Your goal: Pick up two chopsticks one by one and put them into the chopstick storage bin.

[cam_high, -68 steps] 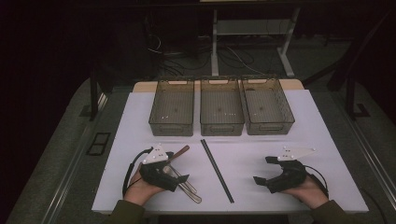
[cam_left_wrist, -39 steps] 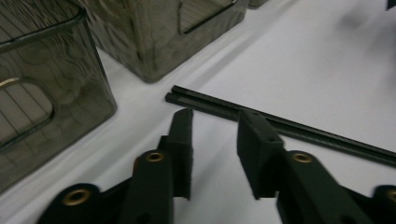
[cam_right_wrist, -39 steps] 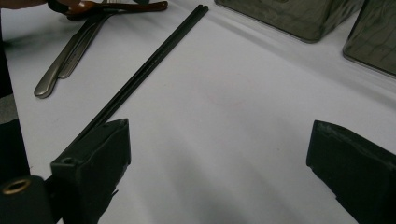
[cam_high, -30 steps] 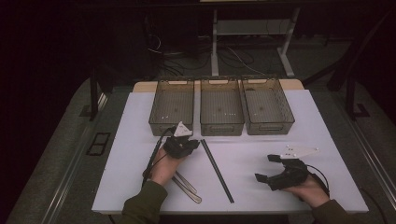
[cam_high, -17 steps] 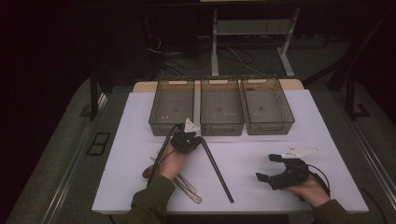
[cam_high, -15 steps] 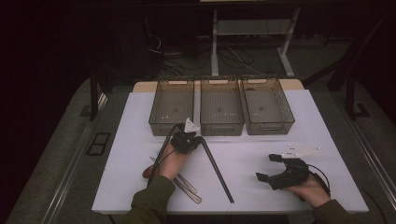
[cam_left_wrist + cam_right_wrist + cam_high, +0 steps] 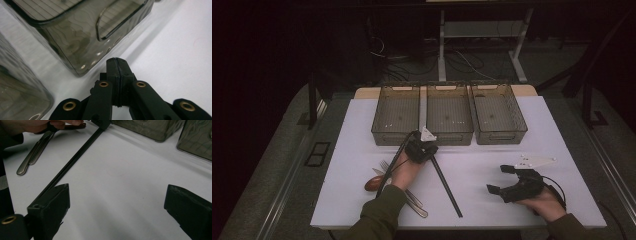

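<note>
Three bins (image 7: 449, 114), two chopsticks (image 7: 446, 186), one fork (image 7: 384, 165), one wooden spoon (image 7: 374, 183), two metal handles (image 7: 416, 205).

I'm seeing my left hand (image 7: 404, 171) covering part of the cutlery (image 7: 416, 204); whether the left gripper (image 7: 428, 148) is pinching the black rod (image 7: 447, 186) is staying hidden.

Closed left claw (image 7: 117, 75) just before smoky plastic bin (image 7: 82, 37) on white table (image 7: 180, 50).

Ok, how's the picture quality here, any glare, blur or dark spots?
High view: the room is dark around the lit white table, with mild grain. Left gripper view: bright glints on the smoky bin, and the left gripper looks soft up close. Right gripper view: the right gripper has blurred jaws, and the black rod is sharper.
</note>
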`<state>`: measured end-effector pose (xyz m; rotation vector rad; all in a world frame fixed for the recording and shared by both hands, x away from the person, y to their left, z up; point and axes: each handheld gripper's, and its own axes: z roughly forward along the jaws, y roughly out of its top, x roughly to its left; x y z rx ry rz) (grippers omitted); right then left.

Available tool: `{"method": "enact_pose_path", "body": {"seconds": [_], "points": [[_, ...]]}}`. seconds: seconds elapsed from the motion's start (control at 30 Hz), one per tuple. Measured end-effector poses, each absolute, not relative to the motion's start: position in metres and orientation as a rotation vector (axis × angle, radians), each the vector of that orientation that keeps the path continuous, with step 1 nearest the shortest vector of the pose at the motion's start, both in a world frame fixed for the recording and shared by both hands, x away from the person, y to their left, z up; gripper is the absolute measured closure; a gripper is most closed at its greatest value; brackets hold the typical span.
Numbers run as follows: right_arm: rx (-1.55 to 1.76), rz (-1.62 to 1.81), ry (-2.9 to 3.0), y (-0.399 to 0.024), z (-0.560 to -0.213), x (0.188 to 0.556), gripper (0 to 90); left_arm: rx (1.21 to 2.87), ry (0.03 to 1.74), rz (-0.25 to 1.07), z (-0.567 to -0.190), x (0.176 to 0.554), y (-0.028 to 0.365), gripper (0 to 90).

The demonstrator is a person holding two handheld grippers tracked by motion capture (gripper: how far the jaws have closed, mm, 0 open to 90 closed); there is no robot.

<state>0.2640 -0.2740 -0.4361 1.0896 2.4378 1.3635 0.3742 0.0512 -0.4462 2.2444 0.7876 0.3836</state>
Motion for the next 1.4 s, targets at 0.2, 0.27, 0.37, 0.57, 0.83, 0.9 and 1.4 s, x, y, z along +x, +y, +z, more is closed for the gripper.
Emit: {"method": "enact_pose_path", "body": {"seconds": [0.2,0.27,0.37,0.57,0.83,0.9,1.4], "points": [[1.091,1.363,2.435,-0.275,-0.436,0.264,5.7,2.280,0.798,0.389,-0.448,0.375,0.054,88.5],[1.095,1.363,2.434,-0.275,-0.436,0.263,5.7,2.293,0.808,0.394,-0.447,0.374,0.057,88.6],[1.095,1.363,2.432,-0.275,-0.436,0.263,5.7,2.295,0.814,0.395,-0.447,0.374,0.060,88.6],[1.099,1.358,2.431,-0.276,-0.435,0.263,5.7,2.316,0.842,0.415,-0.444,0.371,0.070,88.5],[1.099,1.369,2.427,-0.277,-0.435,0.263,5.7,2.264,0.782,0.347,-0.436,0.362,0.074,76.6],[1.100,1.368,2.426,-0.278,-0.435,0.263,5.7,2.260,0.722,0.306,-0.431,0.351,0.074,72.0],[1.113,1.369,2.425,-0.278,-0.435,0.263,5.7,2.301,0.427,0.076,-0.429,0.287,0.058,64.7]]}}
